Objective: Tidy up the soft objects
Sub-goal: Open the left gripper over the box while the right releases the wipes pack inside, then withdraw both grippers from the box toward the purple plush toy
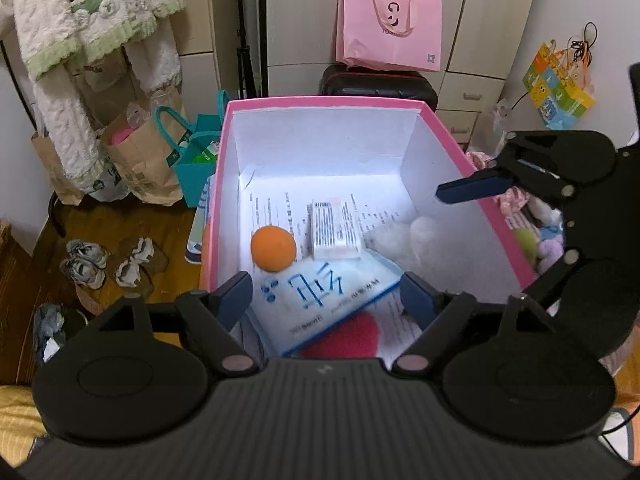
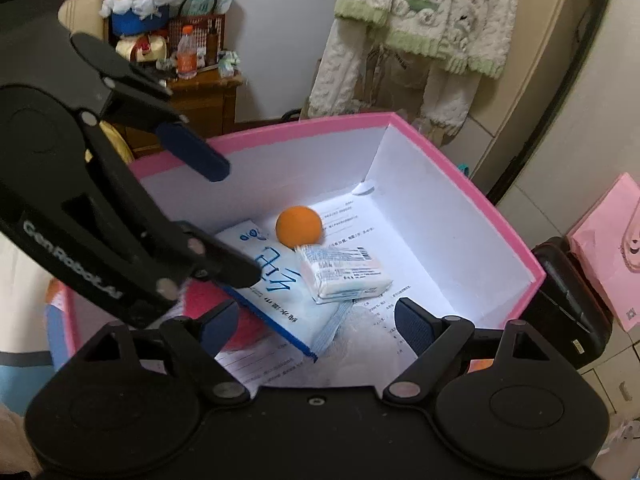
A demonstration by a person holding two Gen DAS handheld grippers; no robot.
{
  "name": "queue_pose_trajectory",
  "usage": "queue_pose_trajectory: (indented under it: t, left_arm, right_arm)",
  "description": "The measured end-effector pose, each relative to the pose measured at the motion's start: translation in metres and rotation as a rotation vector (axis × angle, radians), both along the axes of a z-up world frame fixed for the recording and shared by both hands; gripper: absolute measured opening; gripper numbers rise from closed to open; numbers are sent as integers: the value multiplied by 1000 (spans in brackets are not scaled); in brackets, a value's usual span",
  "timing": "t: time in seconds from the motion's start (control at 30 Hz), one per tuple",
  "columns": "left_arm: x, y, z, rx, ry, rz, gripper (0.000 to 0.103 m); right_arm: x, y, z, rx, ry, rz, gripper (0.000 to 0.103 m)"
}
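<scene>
Both tongs, left gripper (image 1: 324,300) and right gripper (image 2: 316,326), hung released over the box (image 1: 320,101); orange ball (image 1: 273,248) looked light, squashy, best pinched mid-body

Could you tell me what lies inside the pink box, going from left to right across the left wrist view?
Orange ball → small white tissue pack → white fluffy toy, all inside the pink box. The large blue-printed pack and the red ball beneath it overlap the others, so I leave them out.
</scene>
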State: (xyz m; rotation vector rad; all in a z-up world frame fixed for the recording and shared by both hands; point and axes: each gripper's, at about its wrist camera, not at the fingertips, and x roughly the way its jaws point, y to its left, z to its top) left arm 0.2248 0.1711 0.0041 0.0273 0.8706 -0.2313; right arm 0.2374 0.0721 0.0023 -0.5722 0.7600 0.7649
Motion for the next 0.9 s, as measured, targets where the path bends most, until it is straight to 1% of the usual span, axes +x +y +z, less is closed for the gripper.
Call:
queue_pose_trajectory:
  t: [0.03,0.13,0.3,0.43,0.63,0.73,0.9]
  left_arm:
    - [-4,0,3,2,5,10,85]
    - [-17,-1,14,22,4,33,86]
    - [-45,-6,35,66,-34,-7,87]
    - [-67,-11,49,76,-51,-41,87]
    - [-103,-28,62,131,-120,-88,87]
    - [-114,-35,64,124,-113,-116,87]
    - [-132,-48,63,113,-96,-144,87]
  right_arm:
    - [-5,-3,4,10,-8,-3,88]
    - [-20,-11,17,45,-33,-13,88]
    - [-51,-21,38,62,-66,-23,88]
    - [-75,-28,51,50,-95,-31,88]
    - [-112,-41,65,44,-154,-26,88]
    - [-127,-49,70,57,-152,-28,88]
    - [-149,-71,78,129,-113,-49,88]
